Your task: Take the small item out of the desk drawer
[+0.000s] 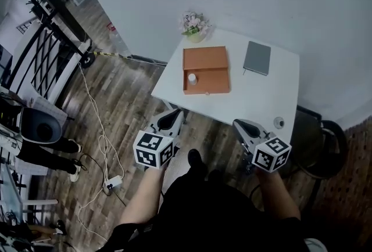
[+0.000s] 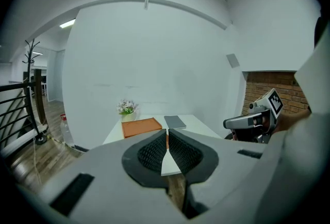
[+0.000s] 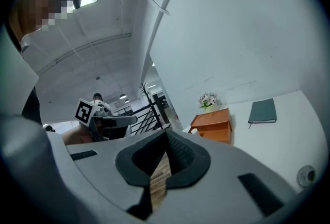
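Left tool (image 2: 166, 134): jaws fully together, pads meeting at the tips, nothing between them. Right tool (image 3: 166, 138): same, closed tip to tip and empty. Both are held low in front of the person, side by side and well apart, tips toward the desk (image 1: 261, 94). In the head view the left one sits off the desk's near-left corner over the wood floor (image 1: 133, 100) and the right one is at the near edge; neither touches anything. On the white desk is the orange drawer box (image 1: 204, 58), with its drawer (image 1: 212, 81) pulled out toward the person and open at the top. The small white item (image 1: 192, 78) is inside the drawer, in its left part close to the box, untouched and well clear of both tools. The right gripper view also shows it, just in front of the orange box. A grey notebook (image 1: 257, 58) lies flat to the right of the box, apart from it. A pot of flowers (image 1: 193, 24) stands behind the box against the wall. A small round object (image 1: 279, 122) sits at the desk's near-right edge, just beside the right tool; can't tell what it is. A dark chair (image 1: 319, 146) is to the right of the desk. A white cable (image 1: 96, 123) runs across the floor to a power strip (image 1: 113, 182) on the left.
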### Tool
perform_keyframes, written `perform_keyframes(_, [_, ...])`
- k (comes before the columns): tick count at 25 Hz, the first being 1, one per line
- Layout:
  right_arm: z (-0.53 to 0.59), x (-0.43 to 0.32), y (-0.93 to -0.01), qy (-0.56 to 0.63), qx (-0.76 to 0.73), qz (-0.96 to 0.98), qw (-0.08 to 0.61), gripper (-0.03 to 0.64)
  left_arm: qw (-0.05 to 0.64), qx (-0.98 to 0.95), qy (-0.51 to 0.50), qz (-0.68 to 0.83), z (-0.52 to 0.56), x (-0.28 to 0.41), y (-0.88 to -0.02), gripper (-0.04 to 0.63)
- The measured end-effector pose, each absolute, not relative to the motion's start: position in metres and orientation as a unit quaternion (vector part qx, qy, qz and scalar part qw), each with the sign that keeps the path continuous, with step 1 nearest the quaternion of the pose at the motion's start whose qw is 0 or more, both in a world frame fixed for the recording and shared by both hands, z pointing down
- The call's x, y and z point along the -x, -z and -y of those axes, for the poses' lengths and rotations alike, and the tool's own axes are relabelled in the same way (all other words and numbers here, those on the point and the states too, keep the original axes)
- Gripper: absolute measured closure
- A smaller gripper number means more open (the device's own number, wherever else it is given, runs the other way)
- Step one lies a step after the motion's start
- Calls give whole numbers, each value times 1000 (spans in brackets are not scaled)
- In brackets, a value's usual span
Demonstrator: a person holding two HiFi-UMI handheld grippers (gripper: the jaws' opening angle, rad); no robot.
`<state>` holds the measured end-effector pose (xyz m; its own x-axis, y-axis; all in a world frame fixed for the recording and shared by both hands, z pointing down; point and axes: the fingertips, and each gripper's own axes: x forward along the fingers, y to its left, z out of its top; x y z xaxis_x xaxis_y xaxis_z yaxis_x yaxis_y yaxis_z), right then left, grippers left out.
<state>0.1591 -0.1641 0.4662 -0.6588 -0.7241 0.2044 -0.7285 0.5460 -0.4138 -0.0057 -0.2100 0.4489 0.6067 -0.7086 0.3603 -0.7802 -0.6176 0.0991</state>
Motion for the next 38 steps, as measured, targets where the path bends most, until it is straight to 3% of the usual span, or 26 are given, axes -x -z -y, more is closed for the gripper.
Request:
perform_keyframes(18, [324,-80,-482,-227,-423,875,61,611,123,-921,-139,344,356,63,-477,574])
perform_keyframes(21, [343,-67,-490,-221,-411,881,77,564,137,-920,-149,336,370,58,-495,574])
perform_keyframes(38, [444,-57,-588,-237,-316,902,175,470,203,-879,-216,373,442,32,-565,574])
